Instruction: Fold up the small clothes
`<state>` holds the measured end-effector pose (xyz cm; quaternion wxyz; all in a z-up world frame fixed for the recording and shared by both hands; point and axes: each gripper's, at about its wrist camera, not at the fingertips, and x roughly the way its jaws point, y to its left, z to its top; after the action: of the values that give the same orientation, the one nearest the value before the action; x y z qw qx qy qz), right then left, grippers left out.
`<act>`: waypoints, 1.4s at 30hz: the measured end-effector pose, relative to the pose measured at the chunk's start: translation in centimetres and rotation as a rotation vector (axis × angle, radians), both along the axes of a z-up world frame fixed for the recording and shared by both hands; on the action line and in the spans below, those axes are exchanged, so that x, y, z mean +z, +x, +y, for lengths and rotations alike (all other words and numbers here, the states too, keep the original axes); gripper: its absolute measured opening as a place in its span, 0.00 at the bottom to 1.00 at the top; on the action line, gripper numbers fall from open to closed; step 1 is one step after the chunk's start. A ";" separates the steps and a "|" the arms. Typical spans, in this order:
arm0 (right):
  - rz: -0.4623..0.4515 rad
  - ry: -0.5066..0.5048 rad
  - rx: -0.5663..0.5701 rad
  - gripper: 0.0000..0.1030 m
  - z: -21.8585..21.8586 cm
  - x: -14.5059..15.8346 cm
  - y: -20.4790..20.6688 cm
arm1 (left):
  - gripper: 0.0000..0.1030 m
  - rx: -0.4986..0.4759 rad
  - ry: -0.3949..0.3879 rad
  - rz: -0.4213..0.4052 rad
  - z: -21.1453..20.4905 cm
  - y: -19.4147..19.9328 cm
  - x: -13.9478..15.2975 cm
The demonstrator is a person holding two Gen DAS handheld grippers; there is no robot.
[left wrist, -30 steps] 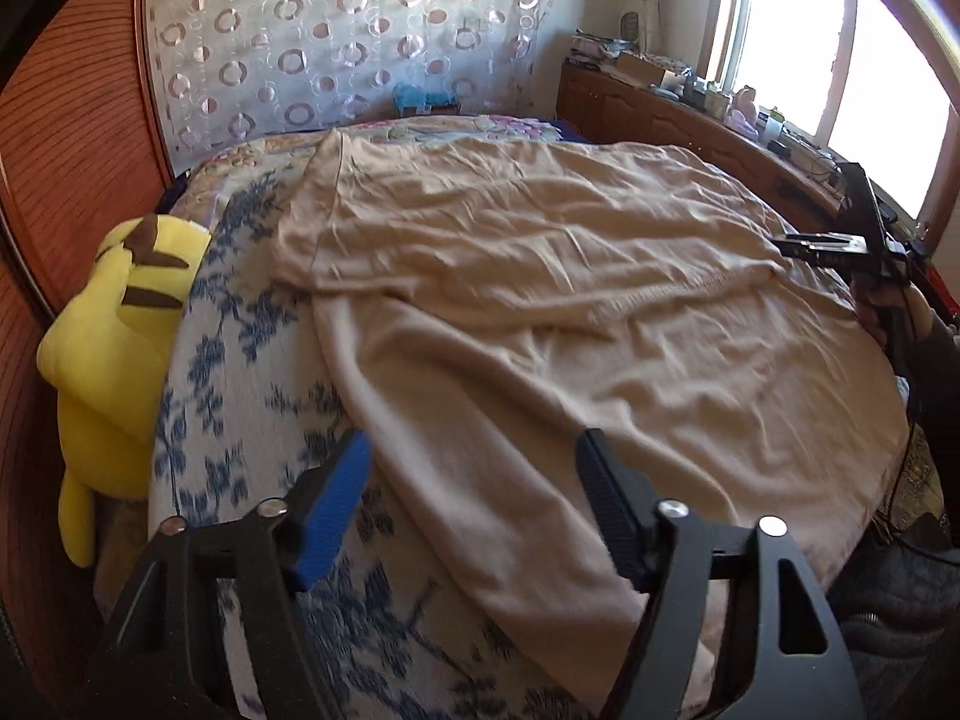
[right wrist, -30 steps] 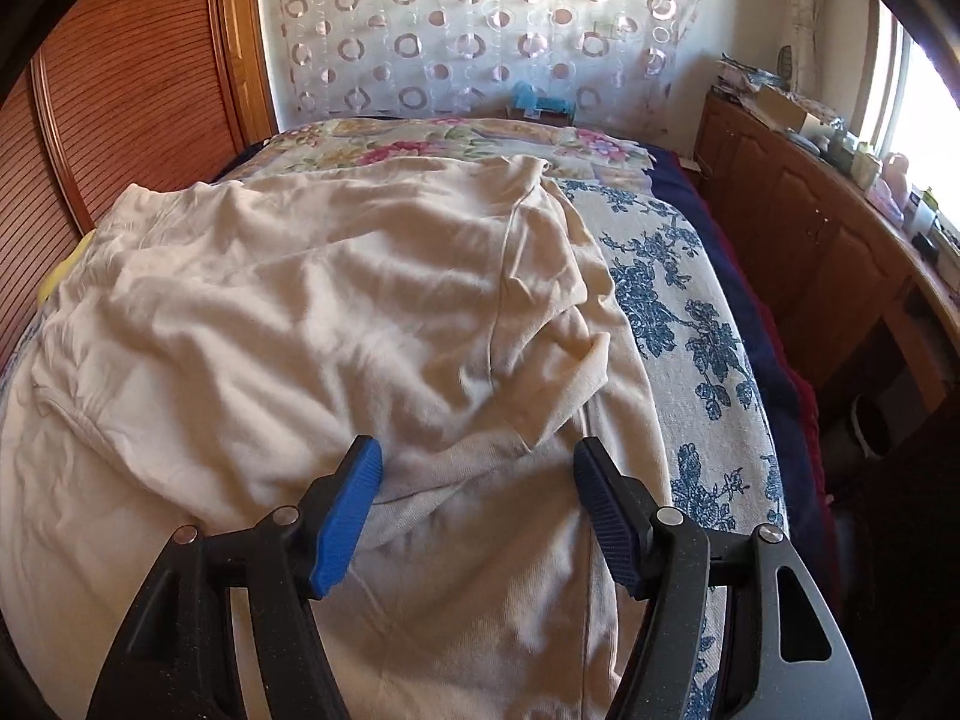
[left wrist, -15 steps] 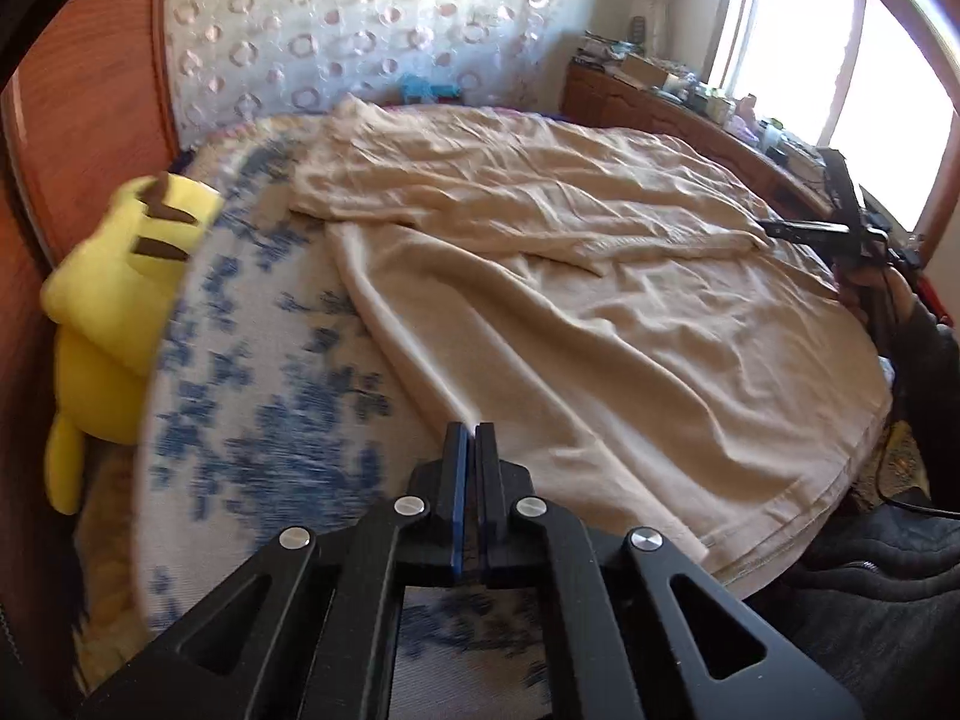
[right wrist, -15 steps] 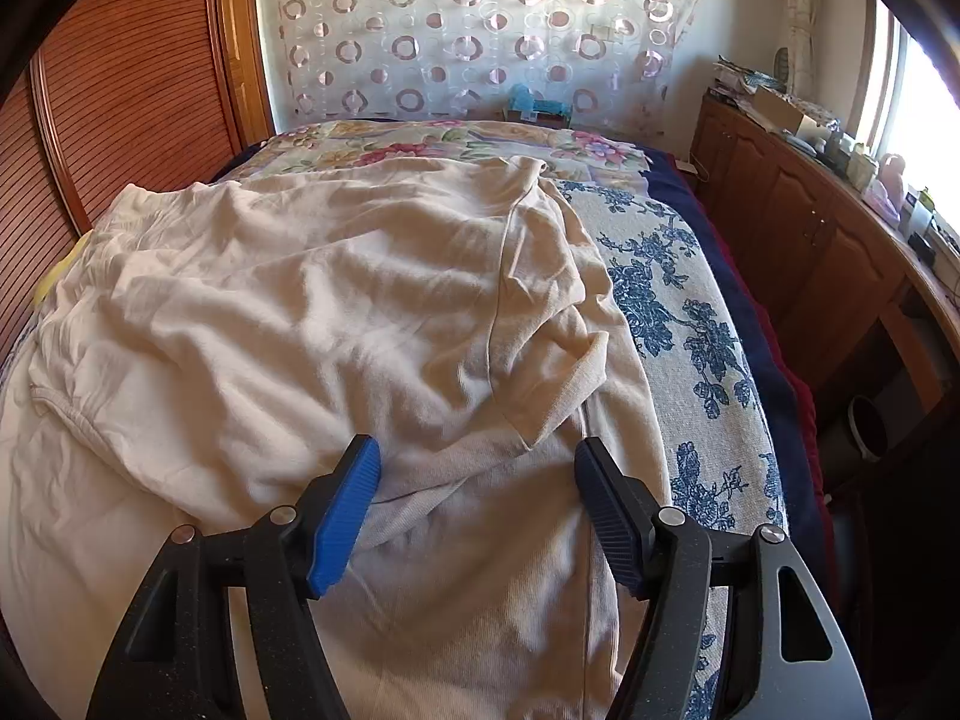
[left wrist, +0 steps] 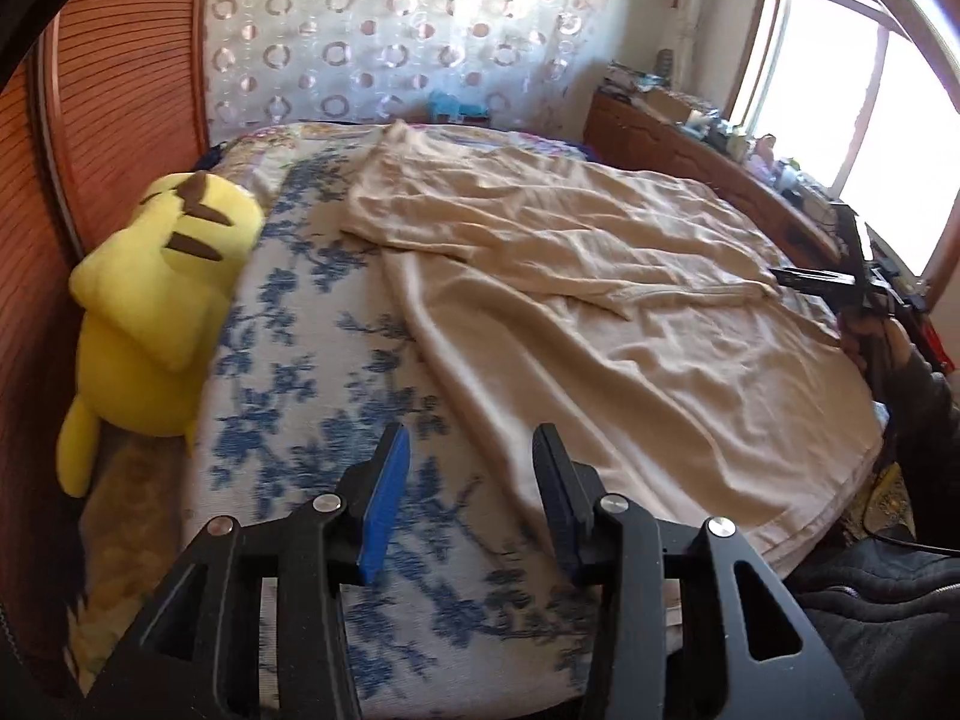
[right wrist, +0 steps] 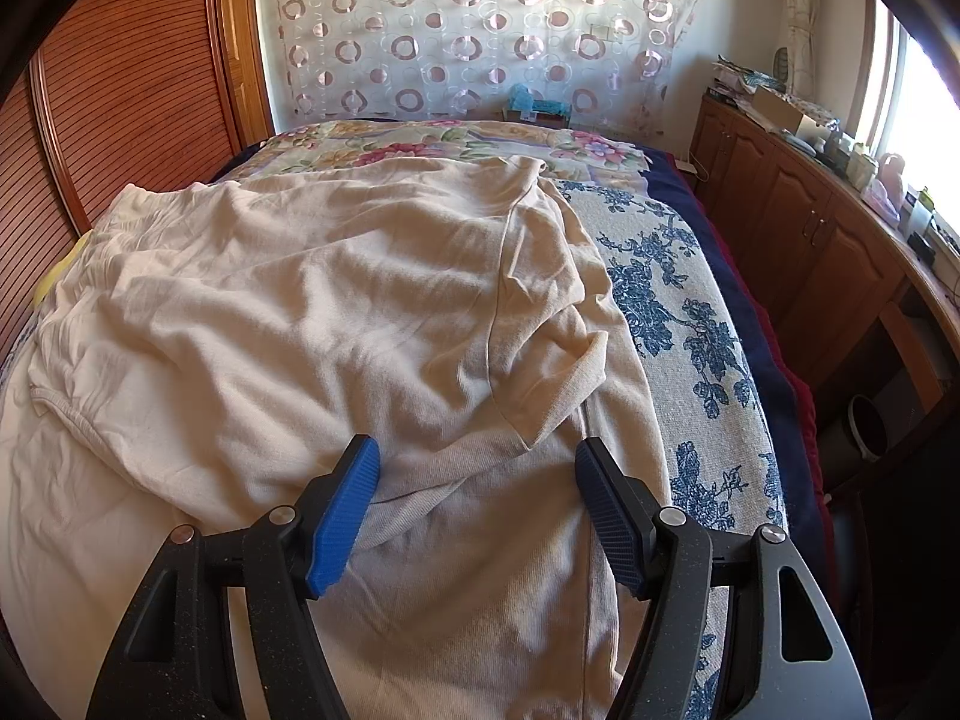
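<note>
Since half a second ago the left gripper (left wrist: pixel 465 480) has gone from pinched shut to partway apart, its jaws opening with nothing between them but bare blue-and-white floral bedspread (left wrist: pixel 312 396); it has also slid sideways off the cloth. The right gripper (right wrist: pixel 477 501) has not shifted and stands wide, empty, just above the fabric.

Nearest the left claw, the long side edge of the beige knit garment (left wrist: pixel 600 324) lies just to its right, running away up the bed towards the headboard end. That edge, I judge, is what the next grasp depends on: the left claw must come back rightward to reach it. On the other side, the folded short sleeve (right wrist: pixel 564 372) sits just ahead of the right claw, slightly right of centre, so the right hand is the nearer of the two to cloth.

Farther off, a yellow plush toy (left wrist: pixel 156 306) leans at the bed's left edge, well clear of the garment.
</note>
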<state>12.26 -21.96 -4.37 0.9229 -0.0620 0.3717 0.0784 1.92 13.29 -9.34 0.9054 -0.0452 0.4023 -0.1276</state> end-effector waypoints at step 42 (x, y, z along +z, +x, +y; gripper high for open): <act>-0.001 0.001 0.001 0.68 -0.2 -1.0 -0.1 | 0.02 0.003 0.064 -0.019 -1.6 -1.0 -0.9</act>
<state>12.15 -22.20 -5.42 0.9230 -0.0619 0.3715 0.0788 0.89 11.67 -10.19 0.9105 -0.0154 0.3973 -0.1138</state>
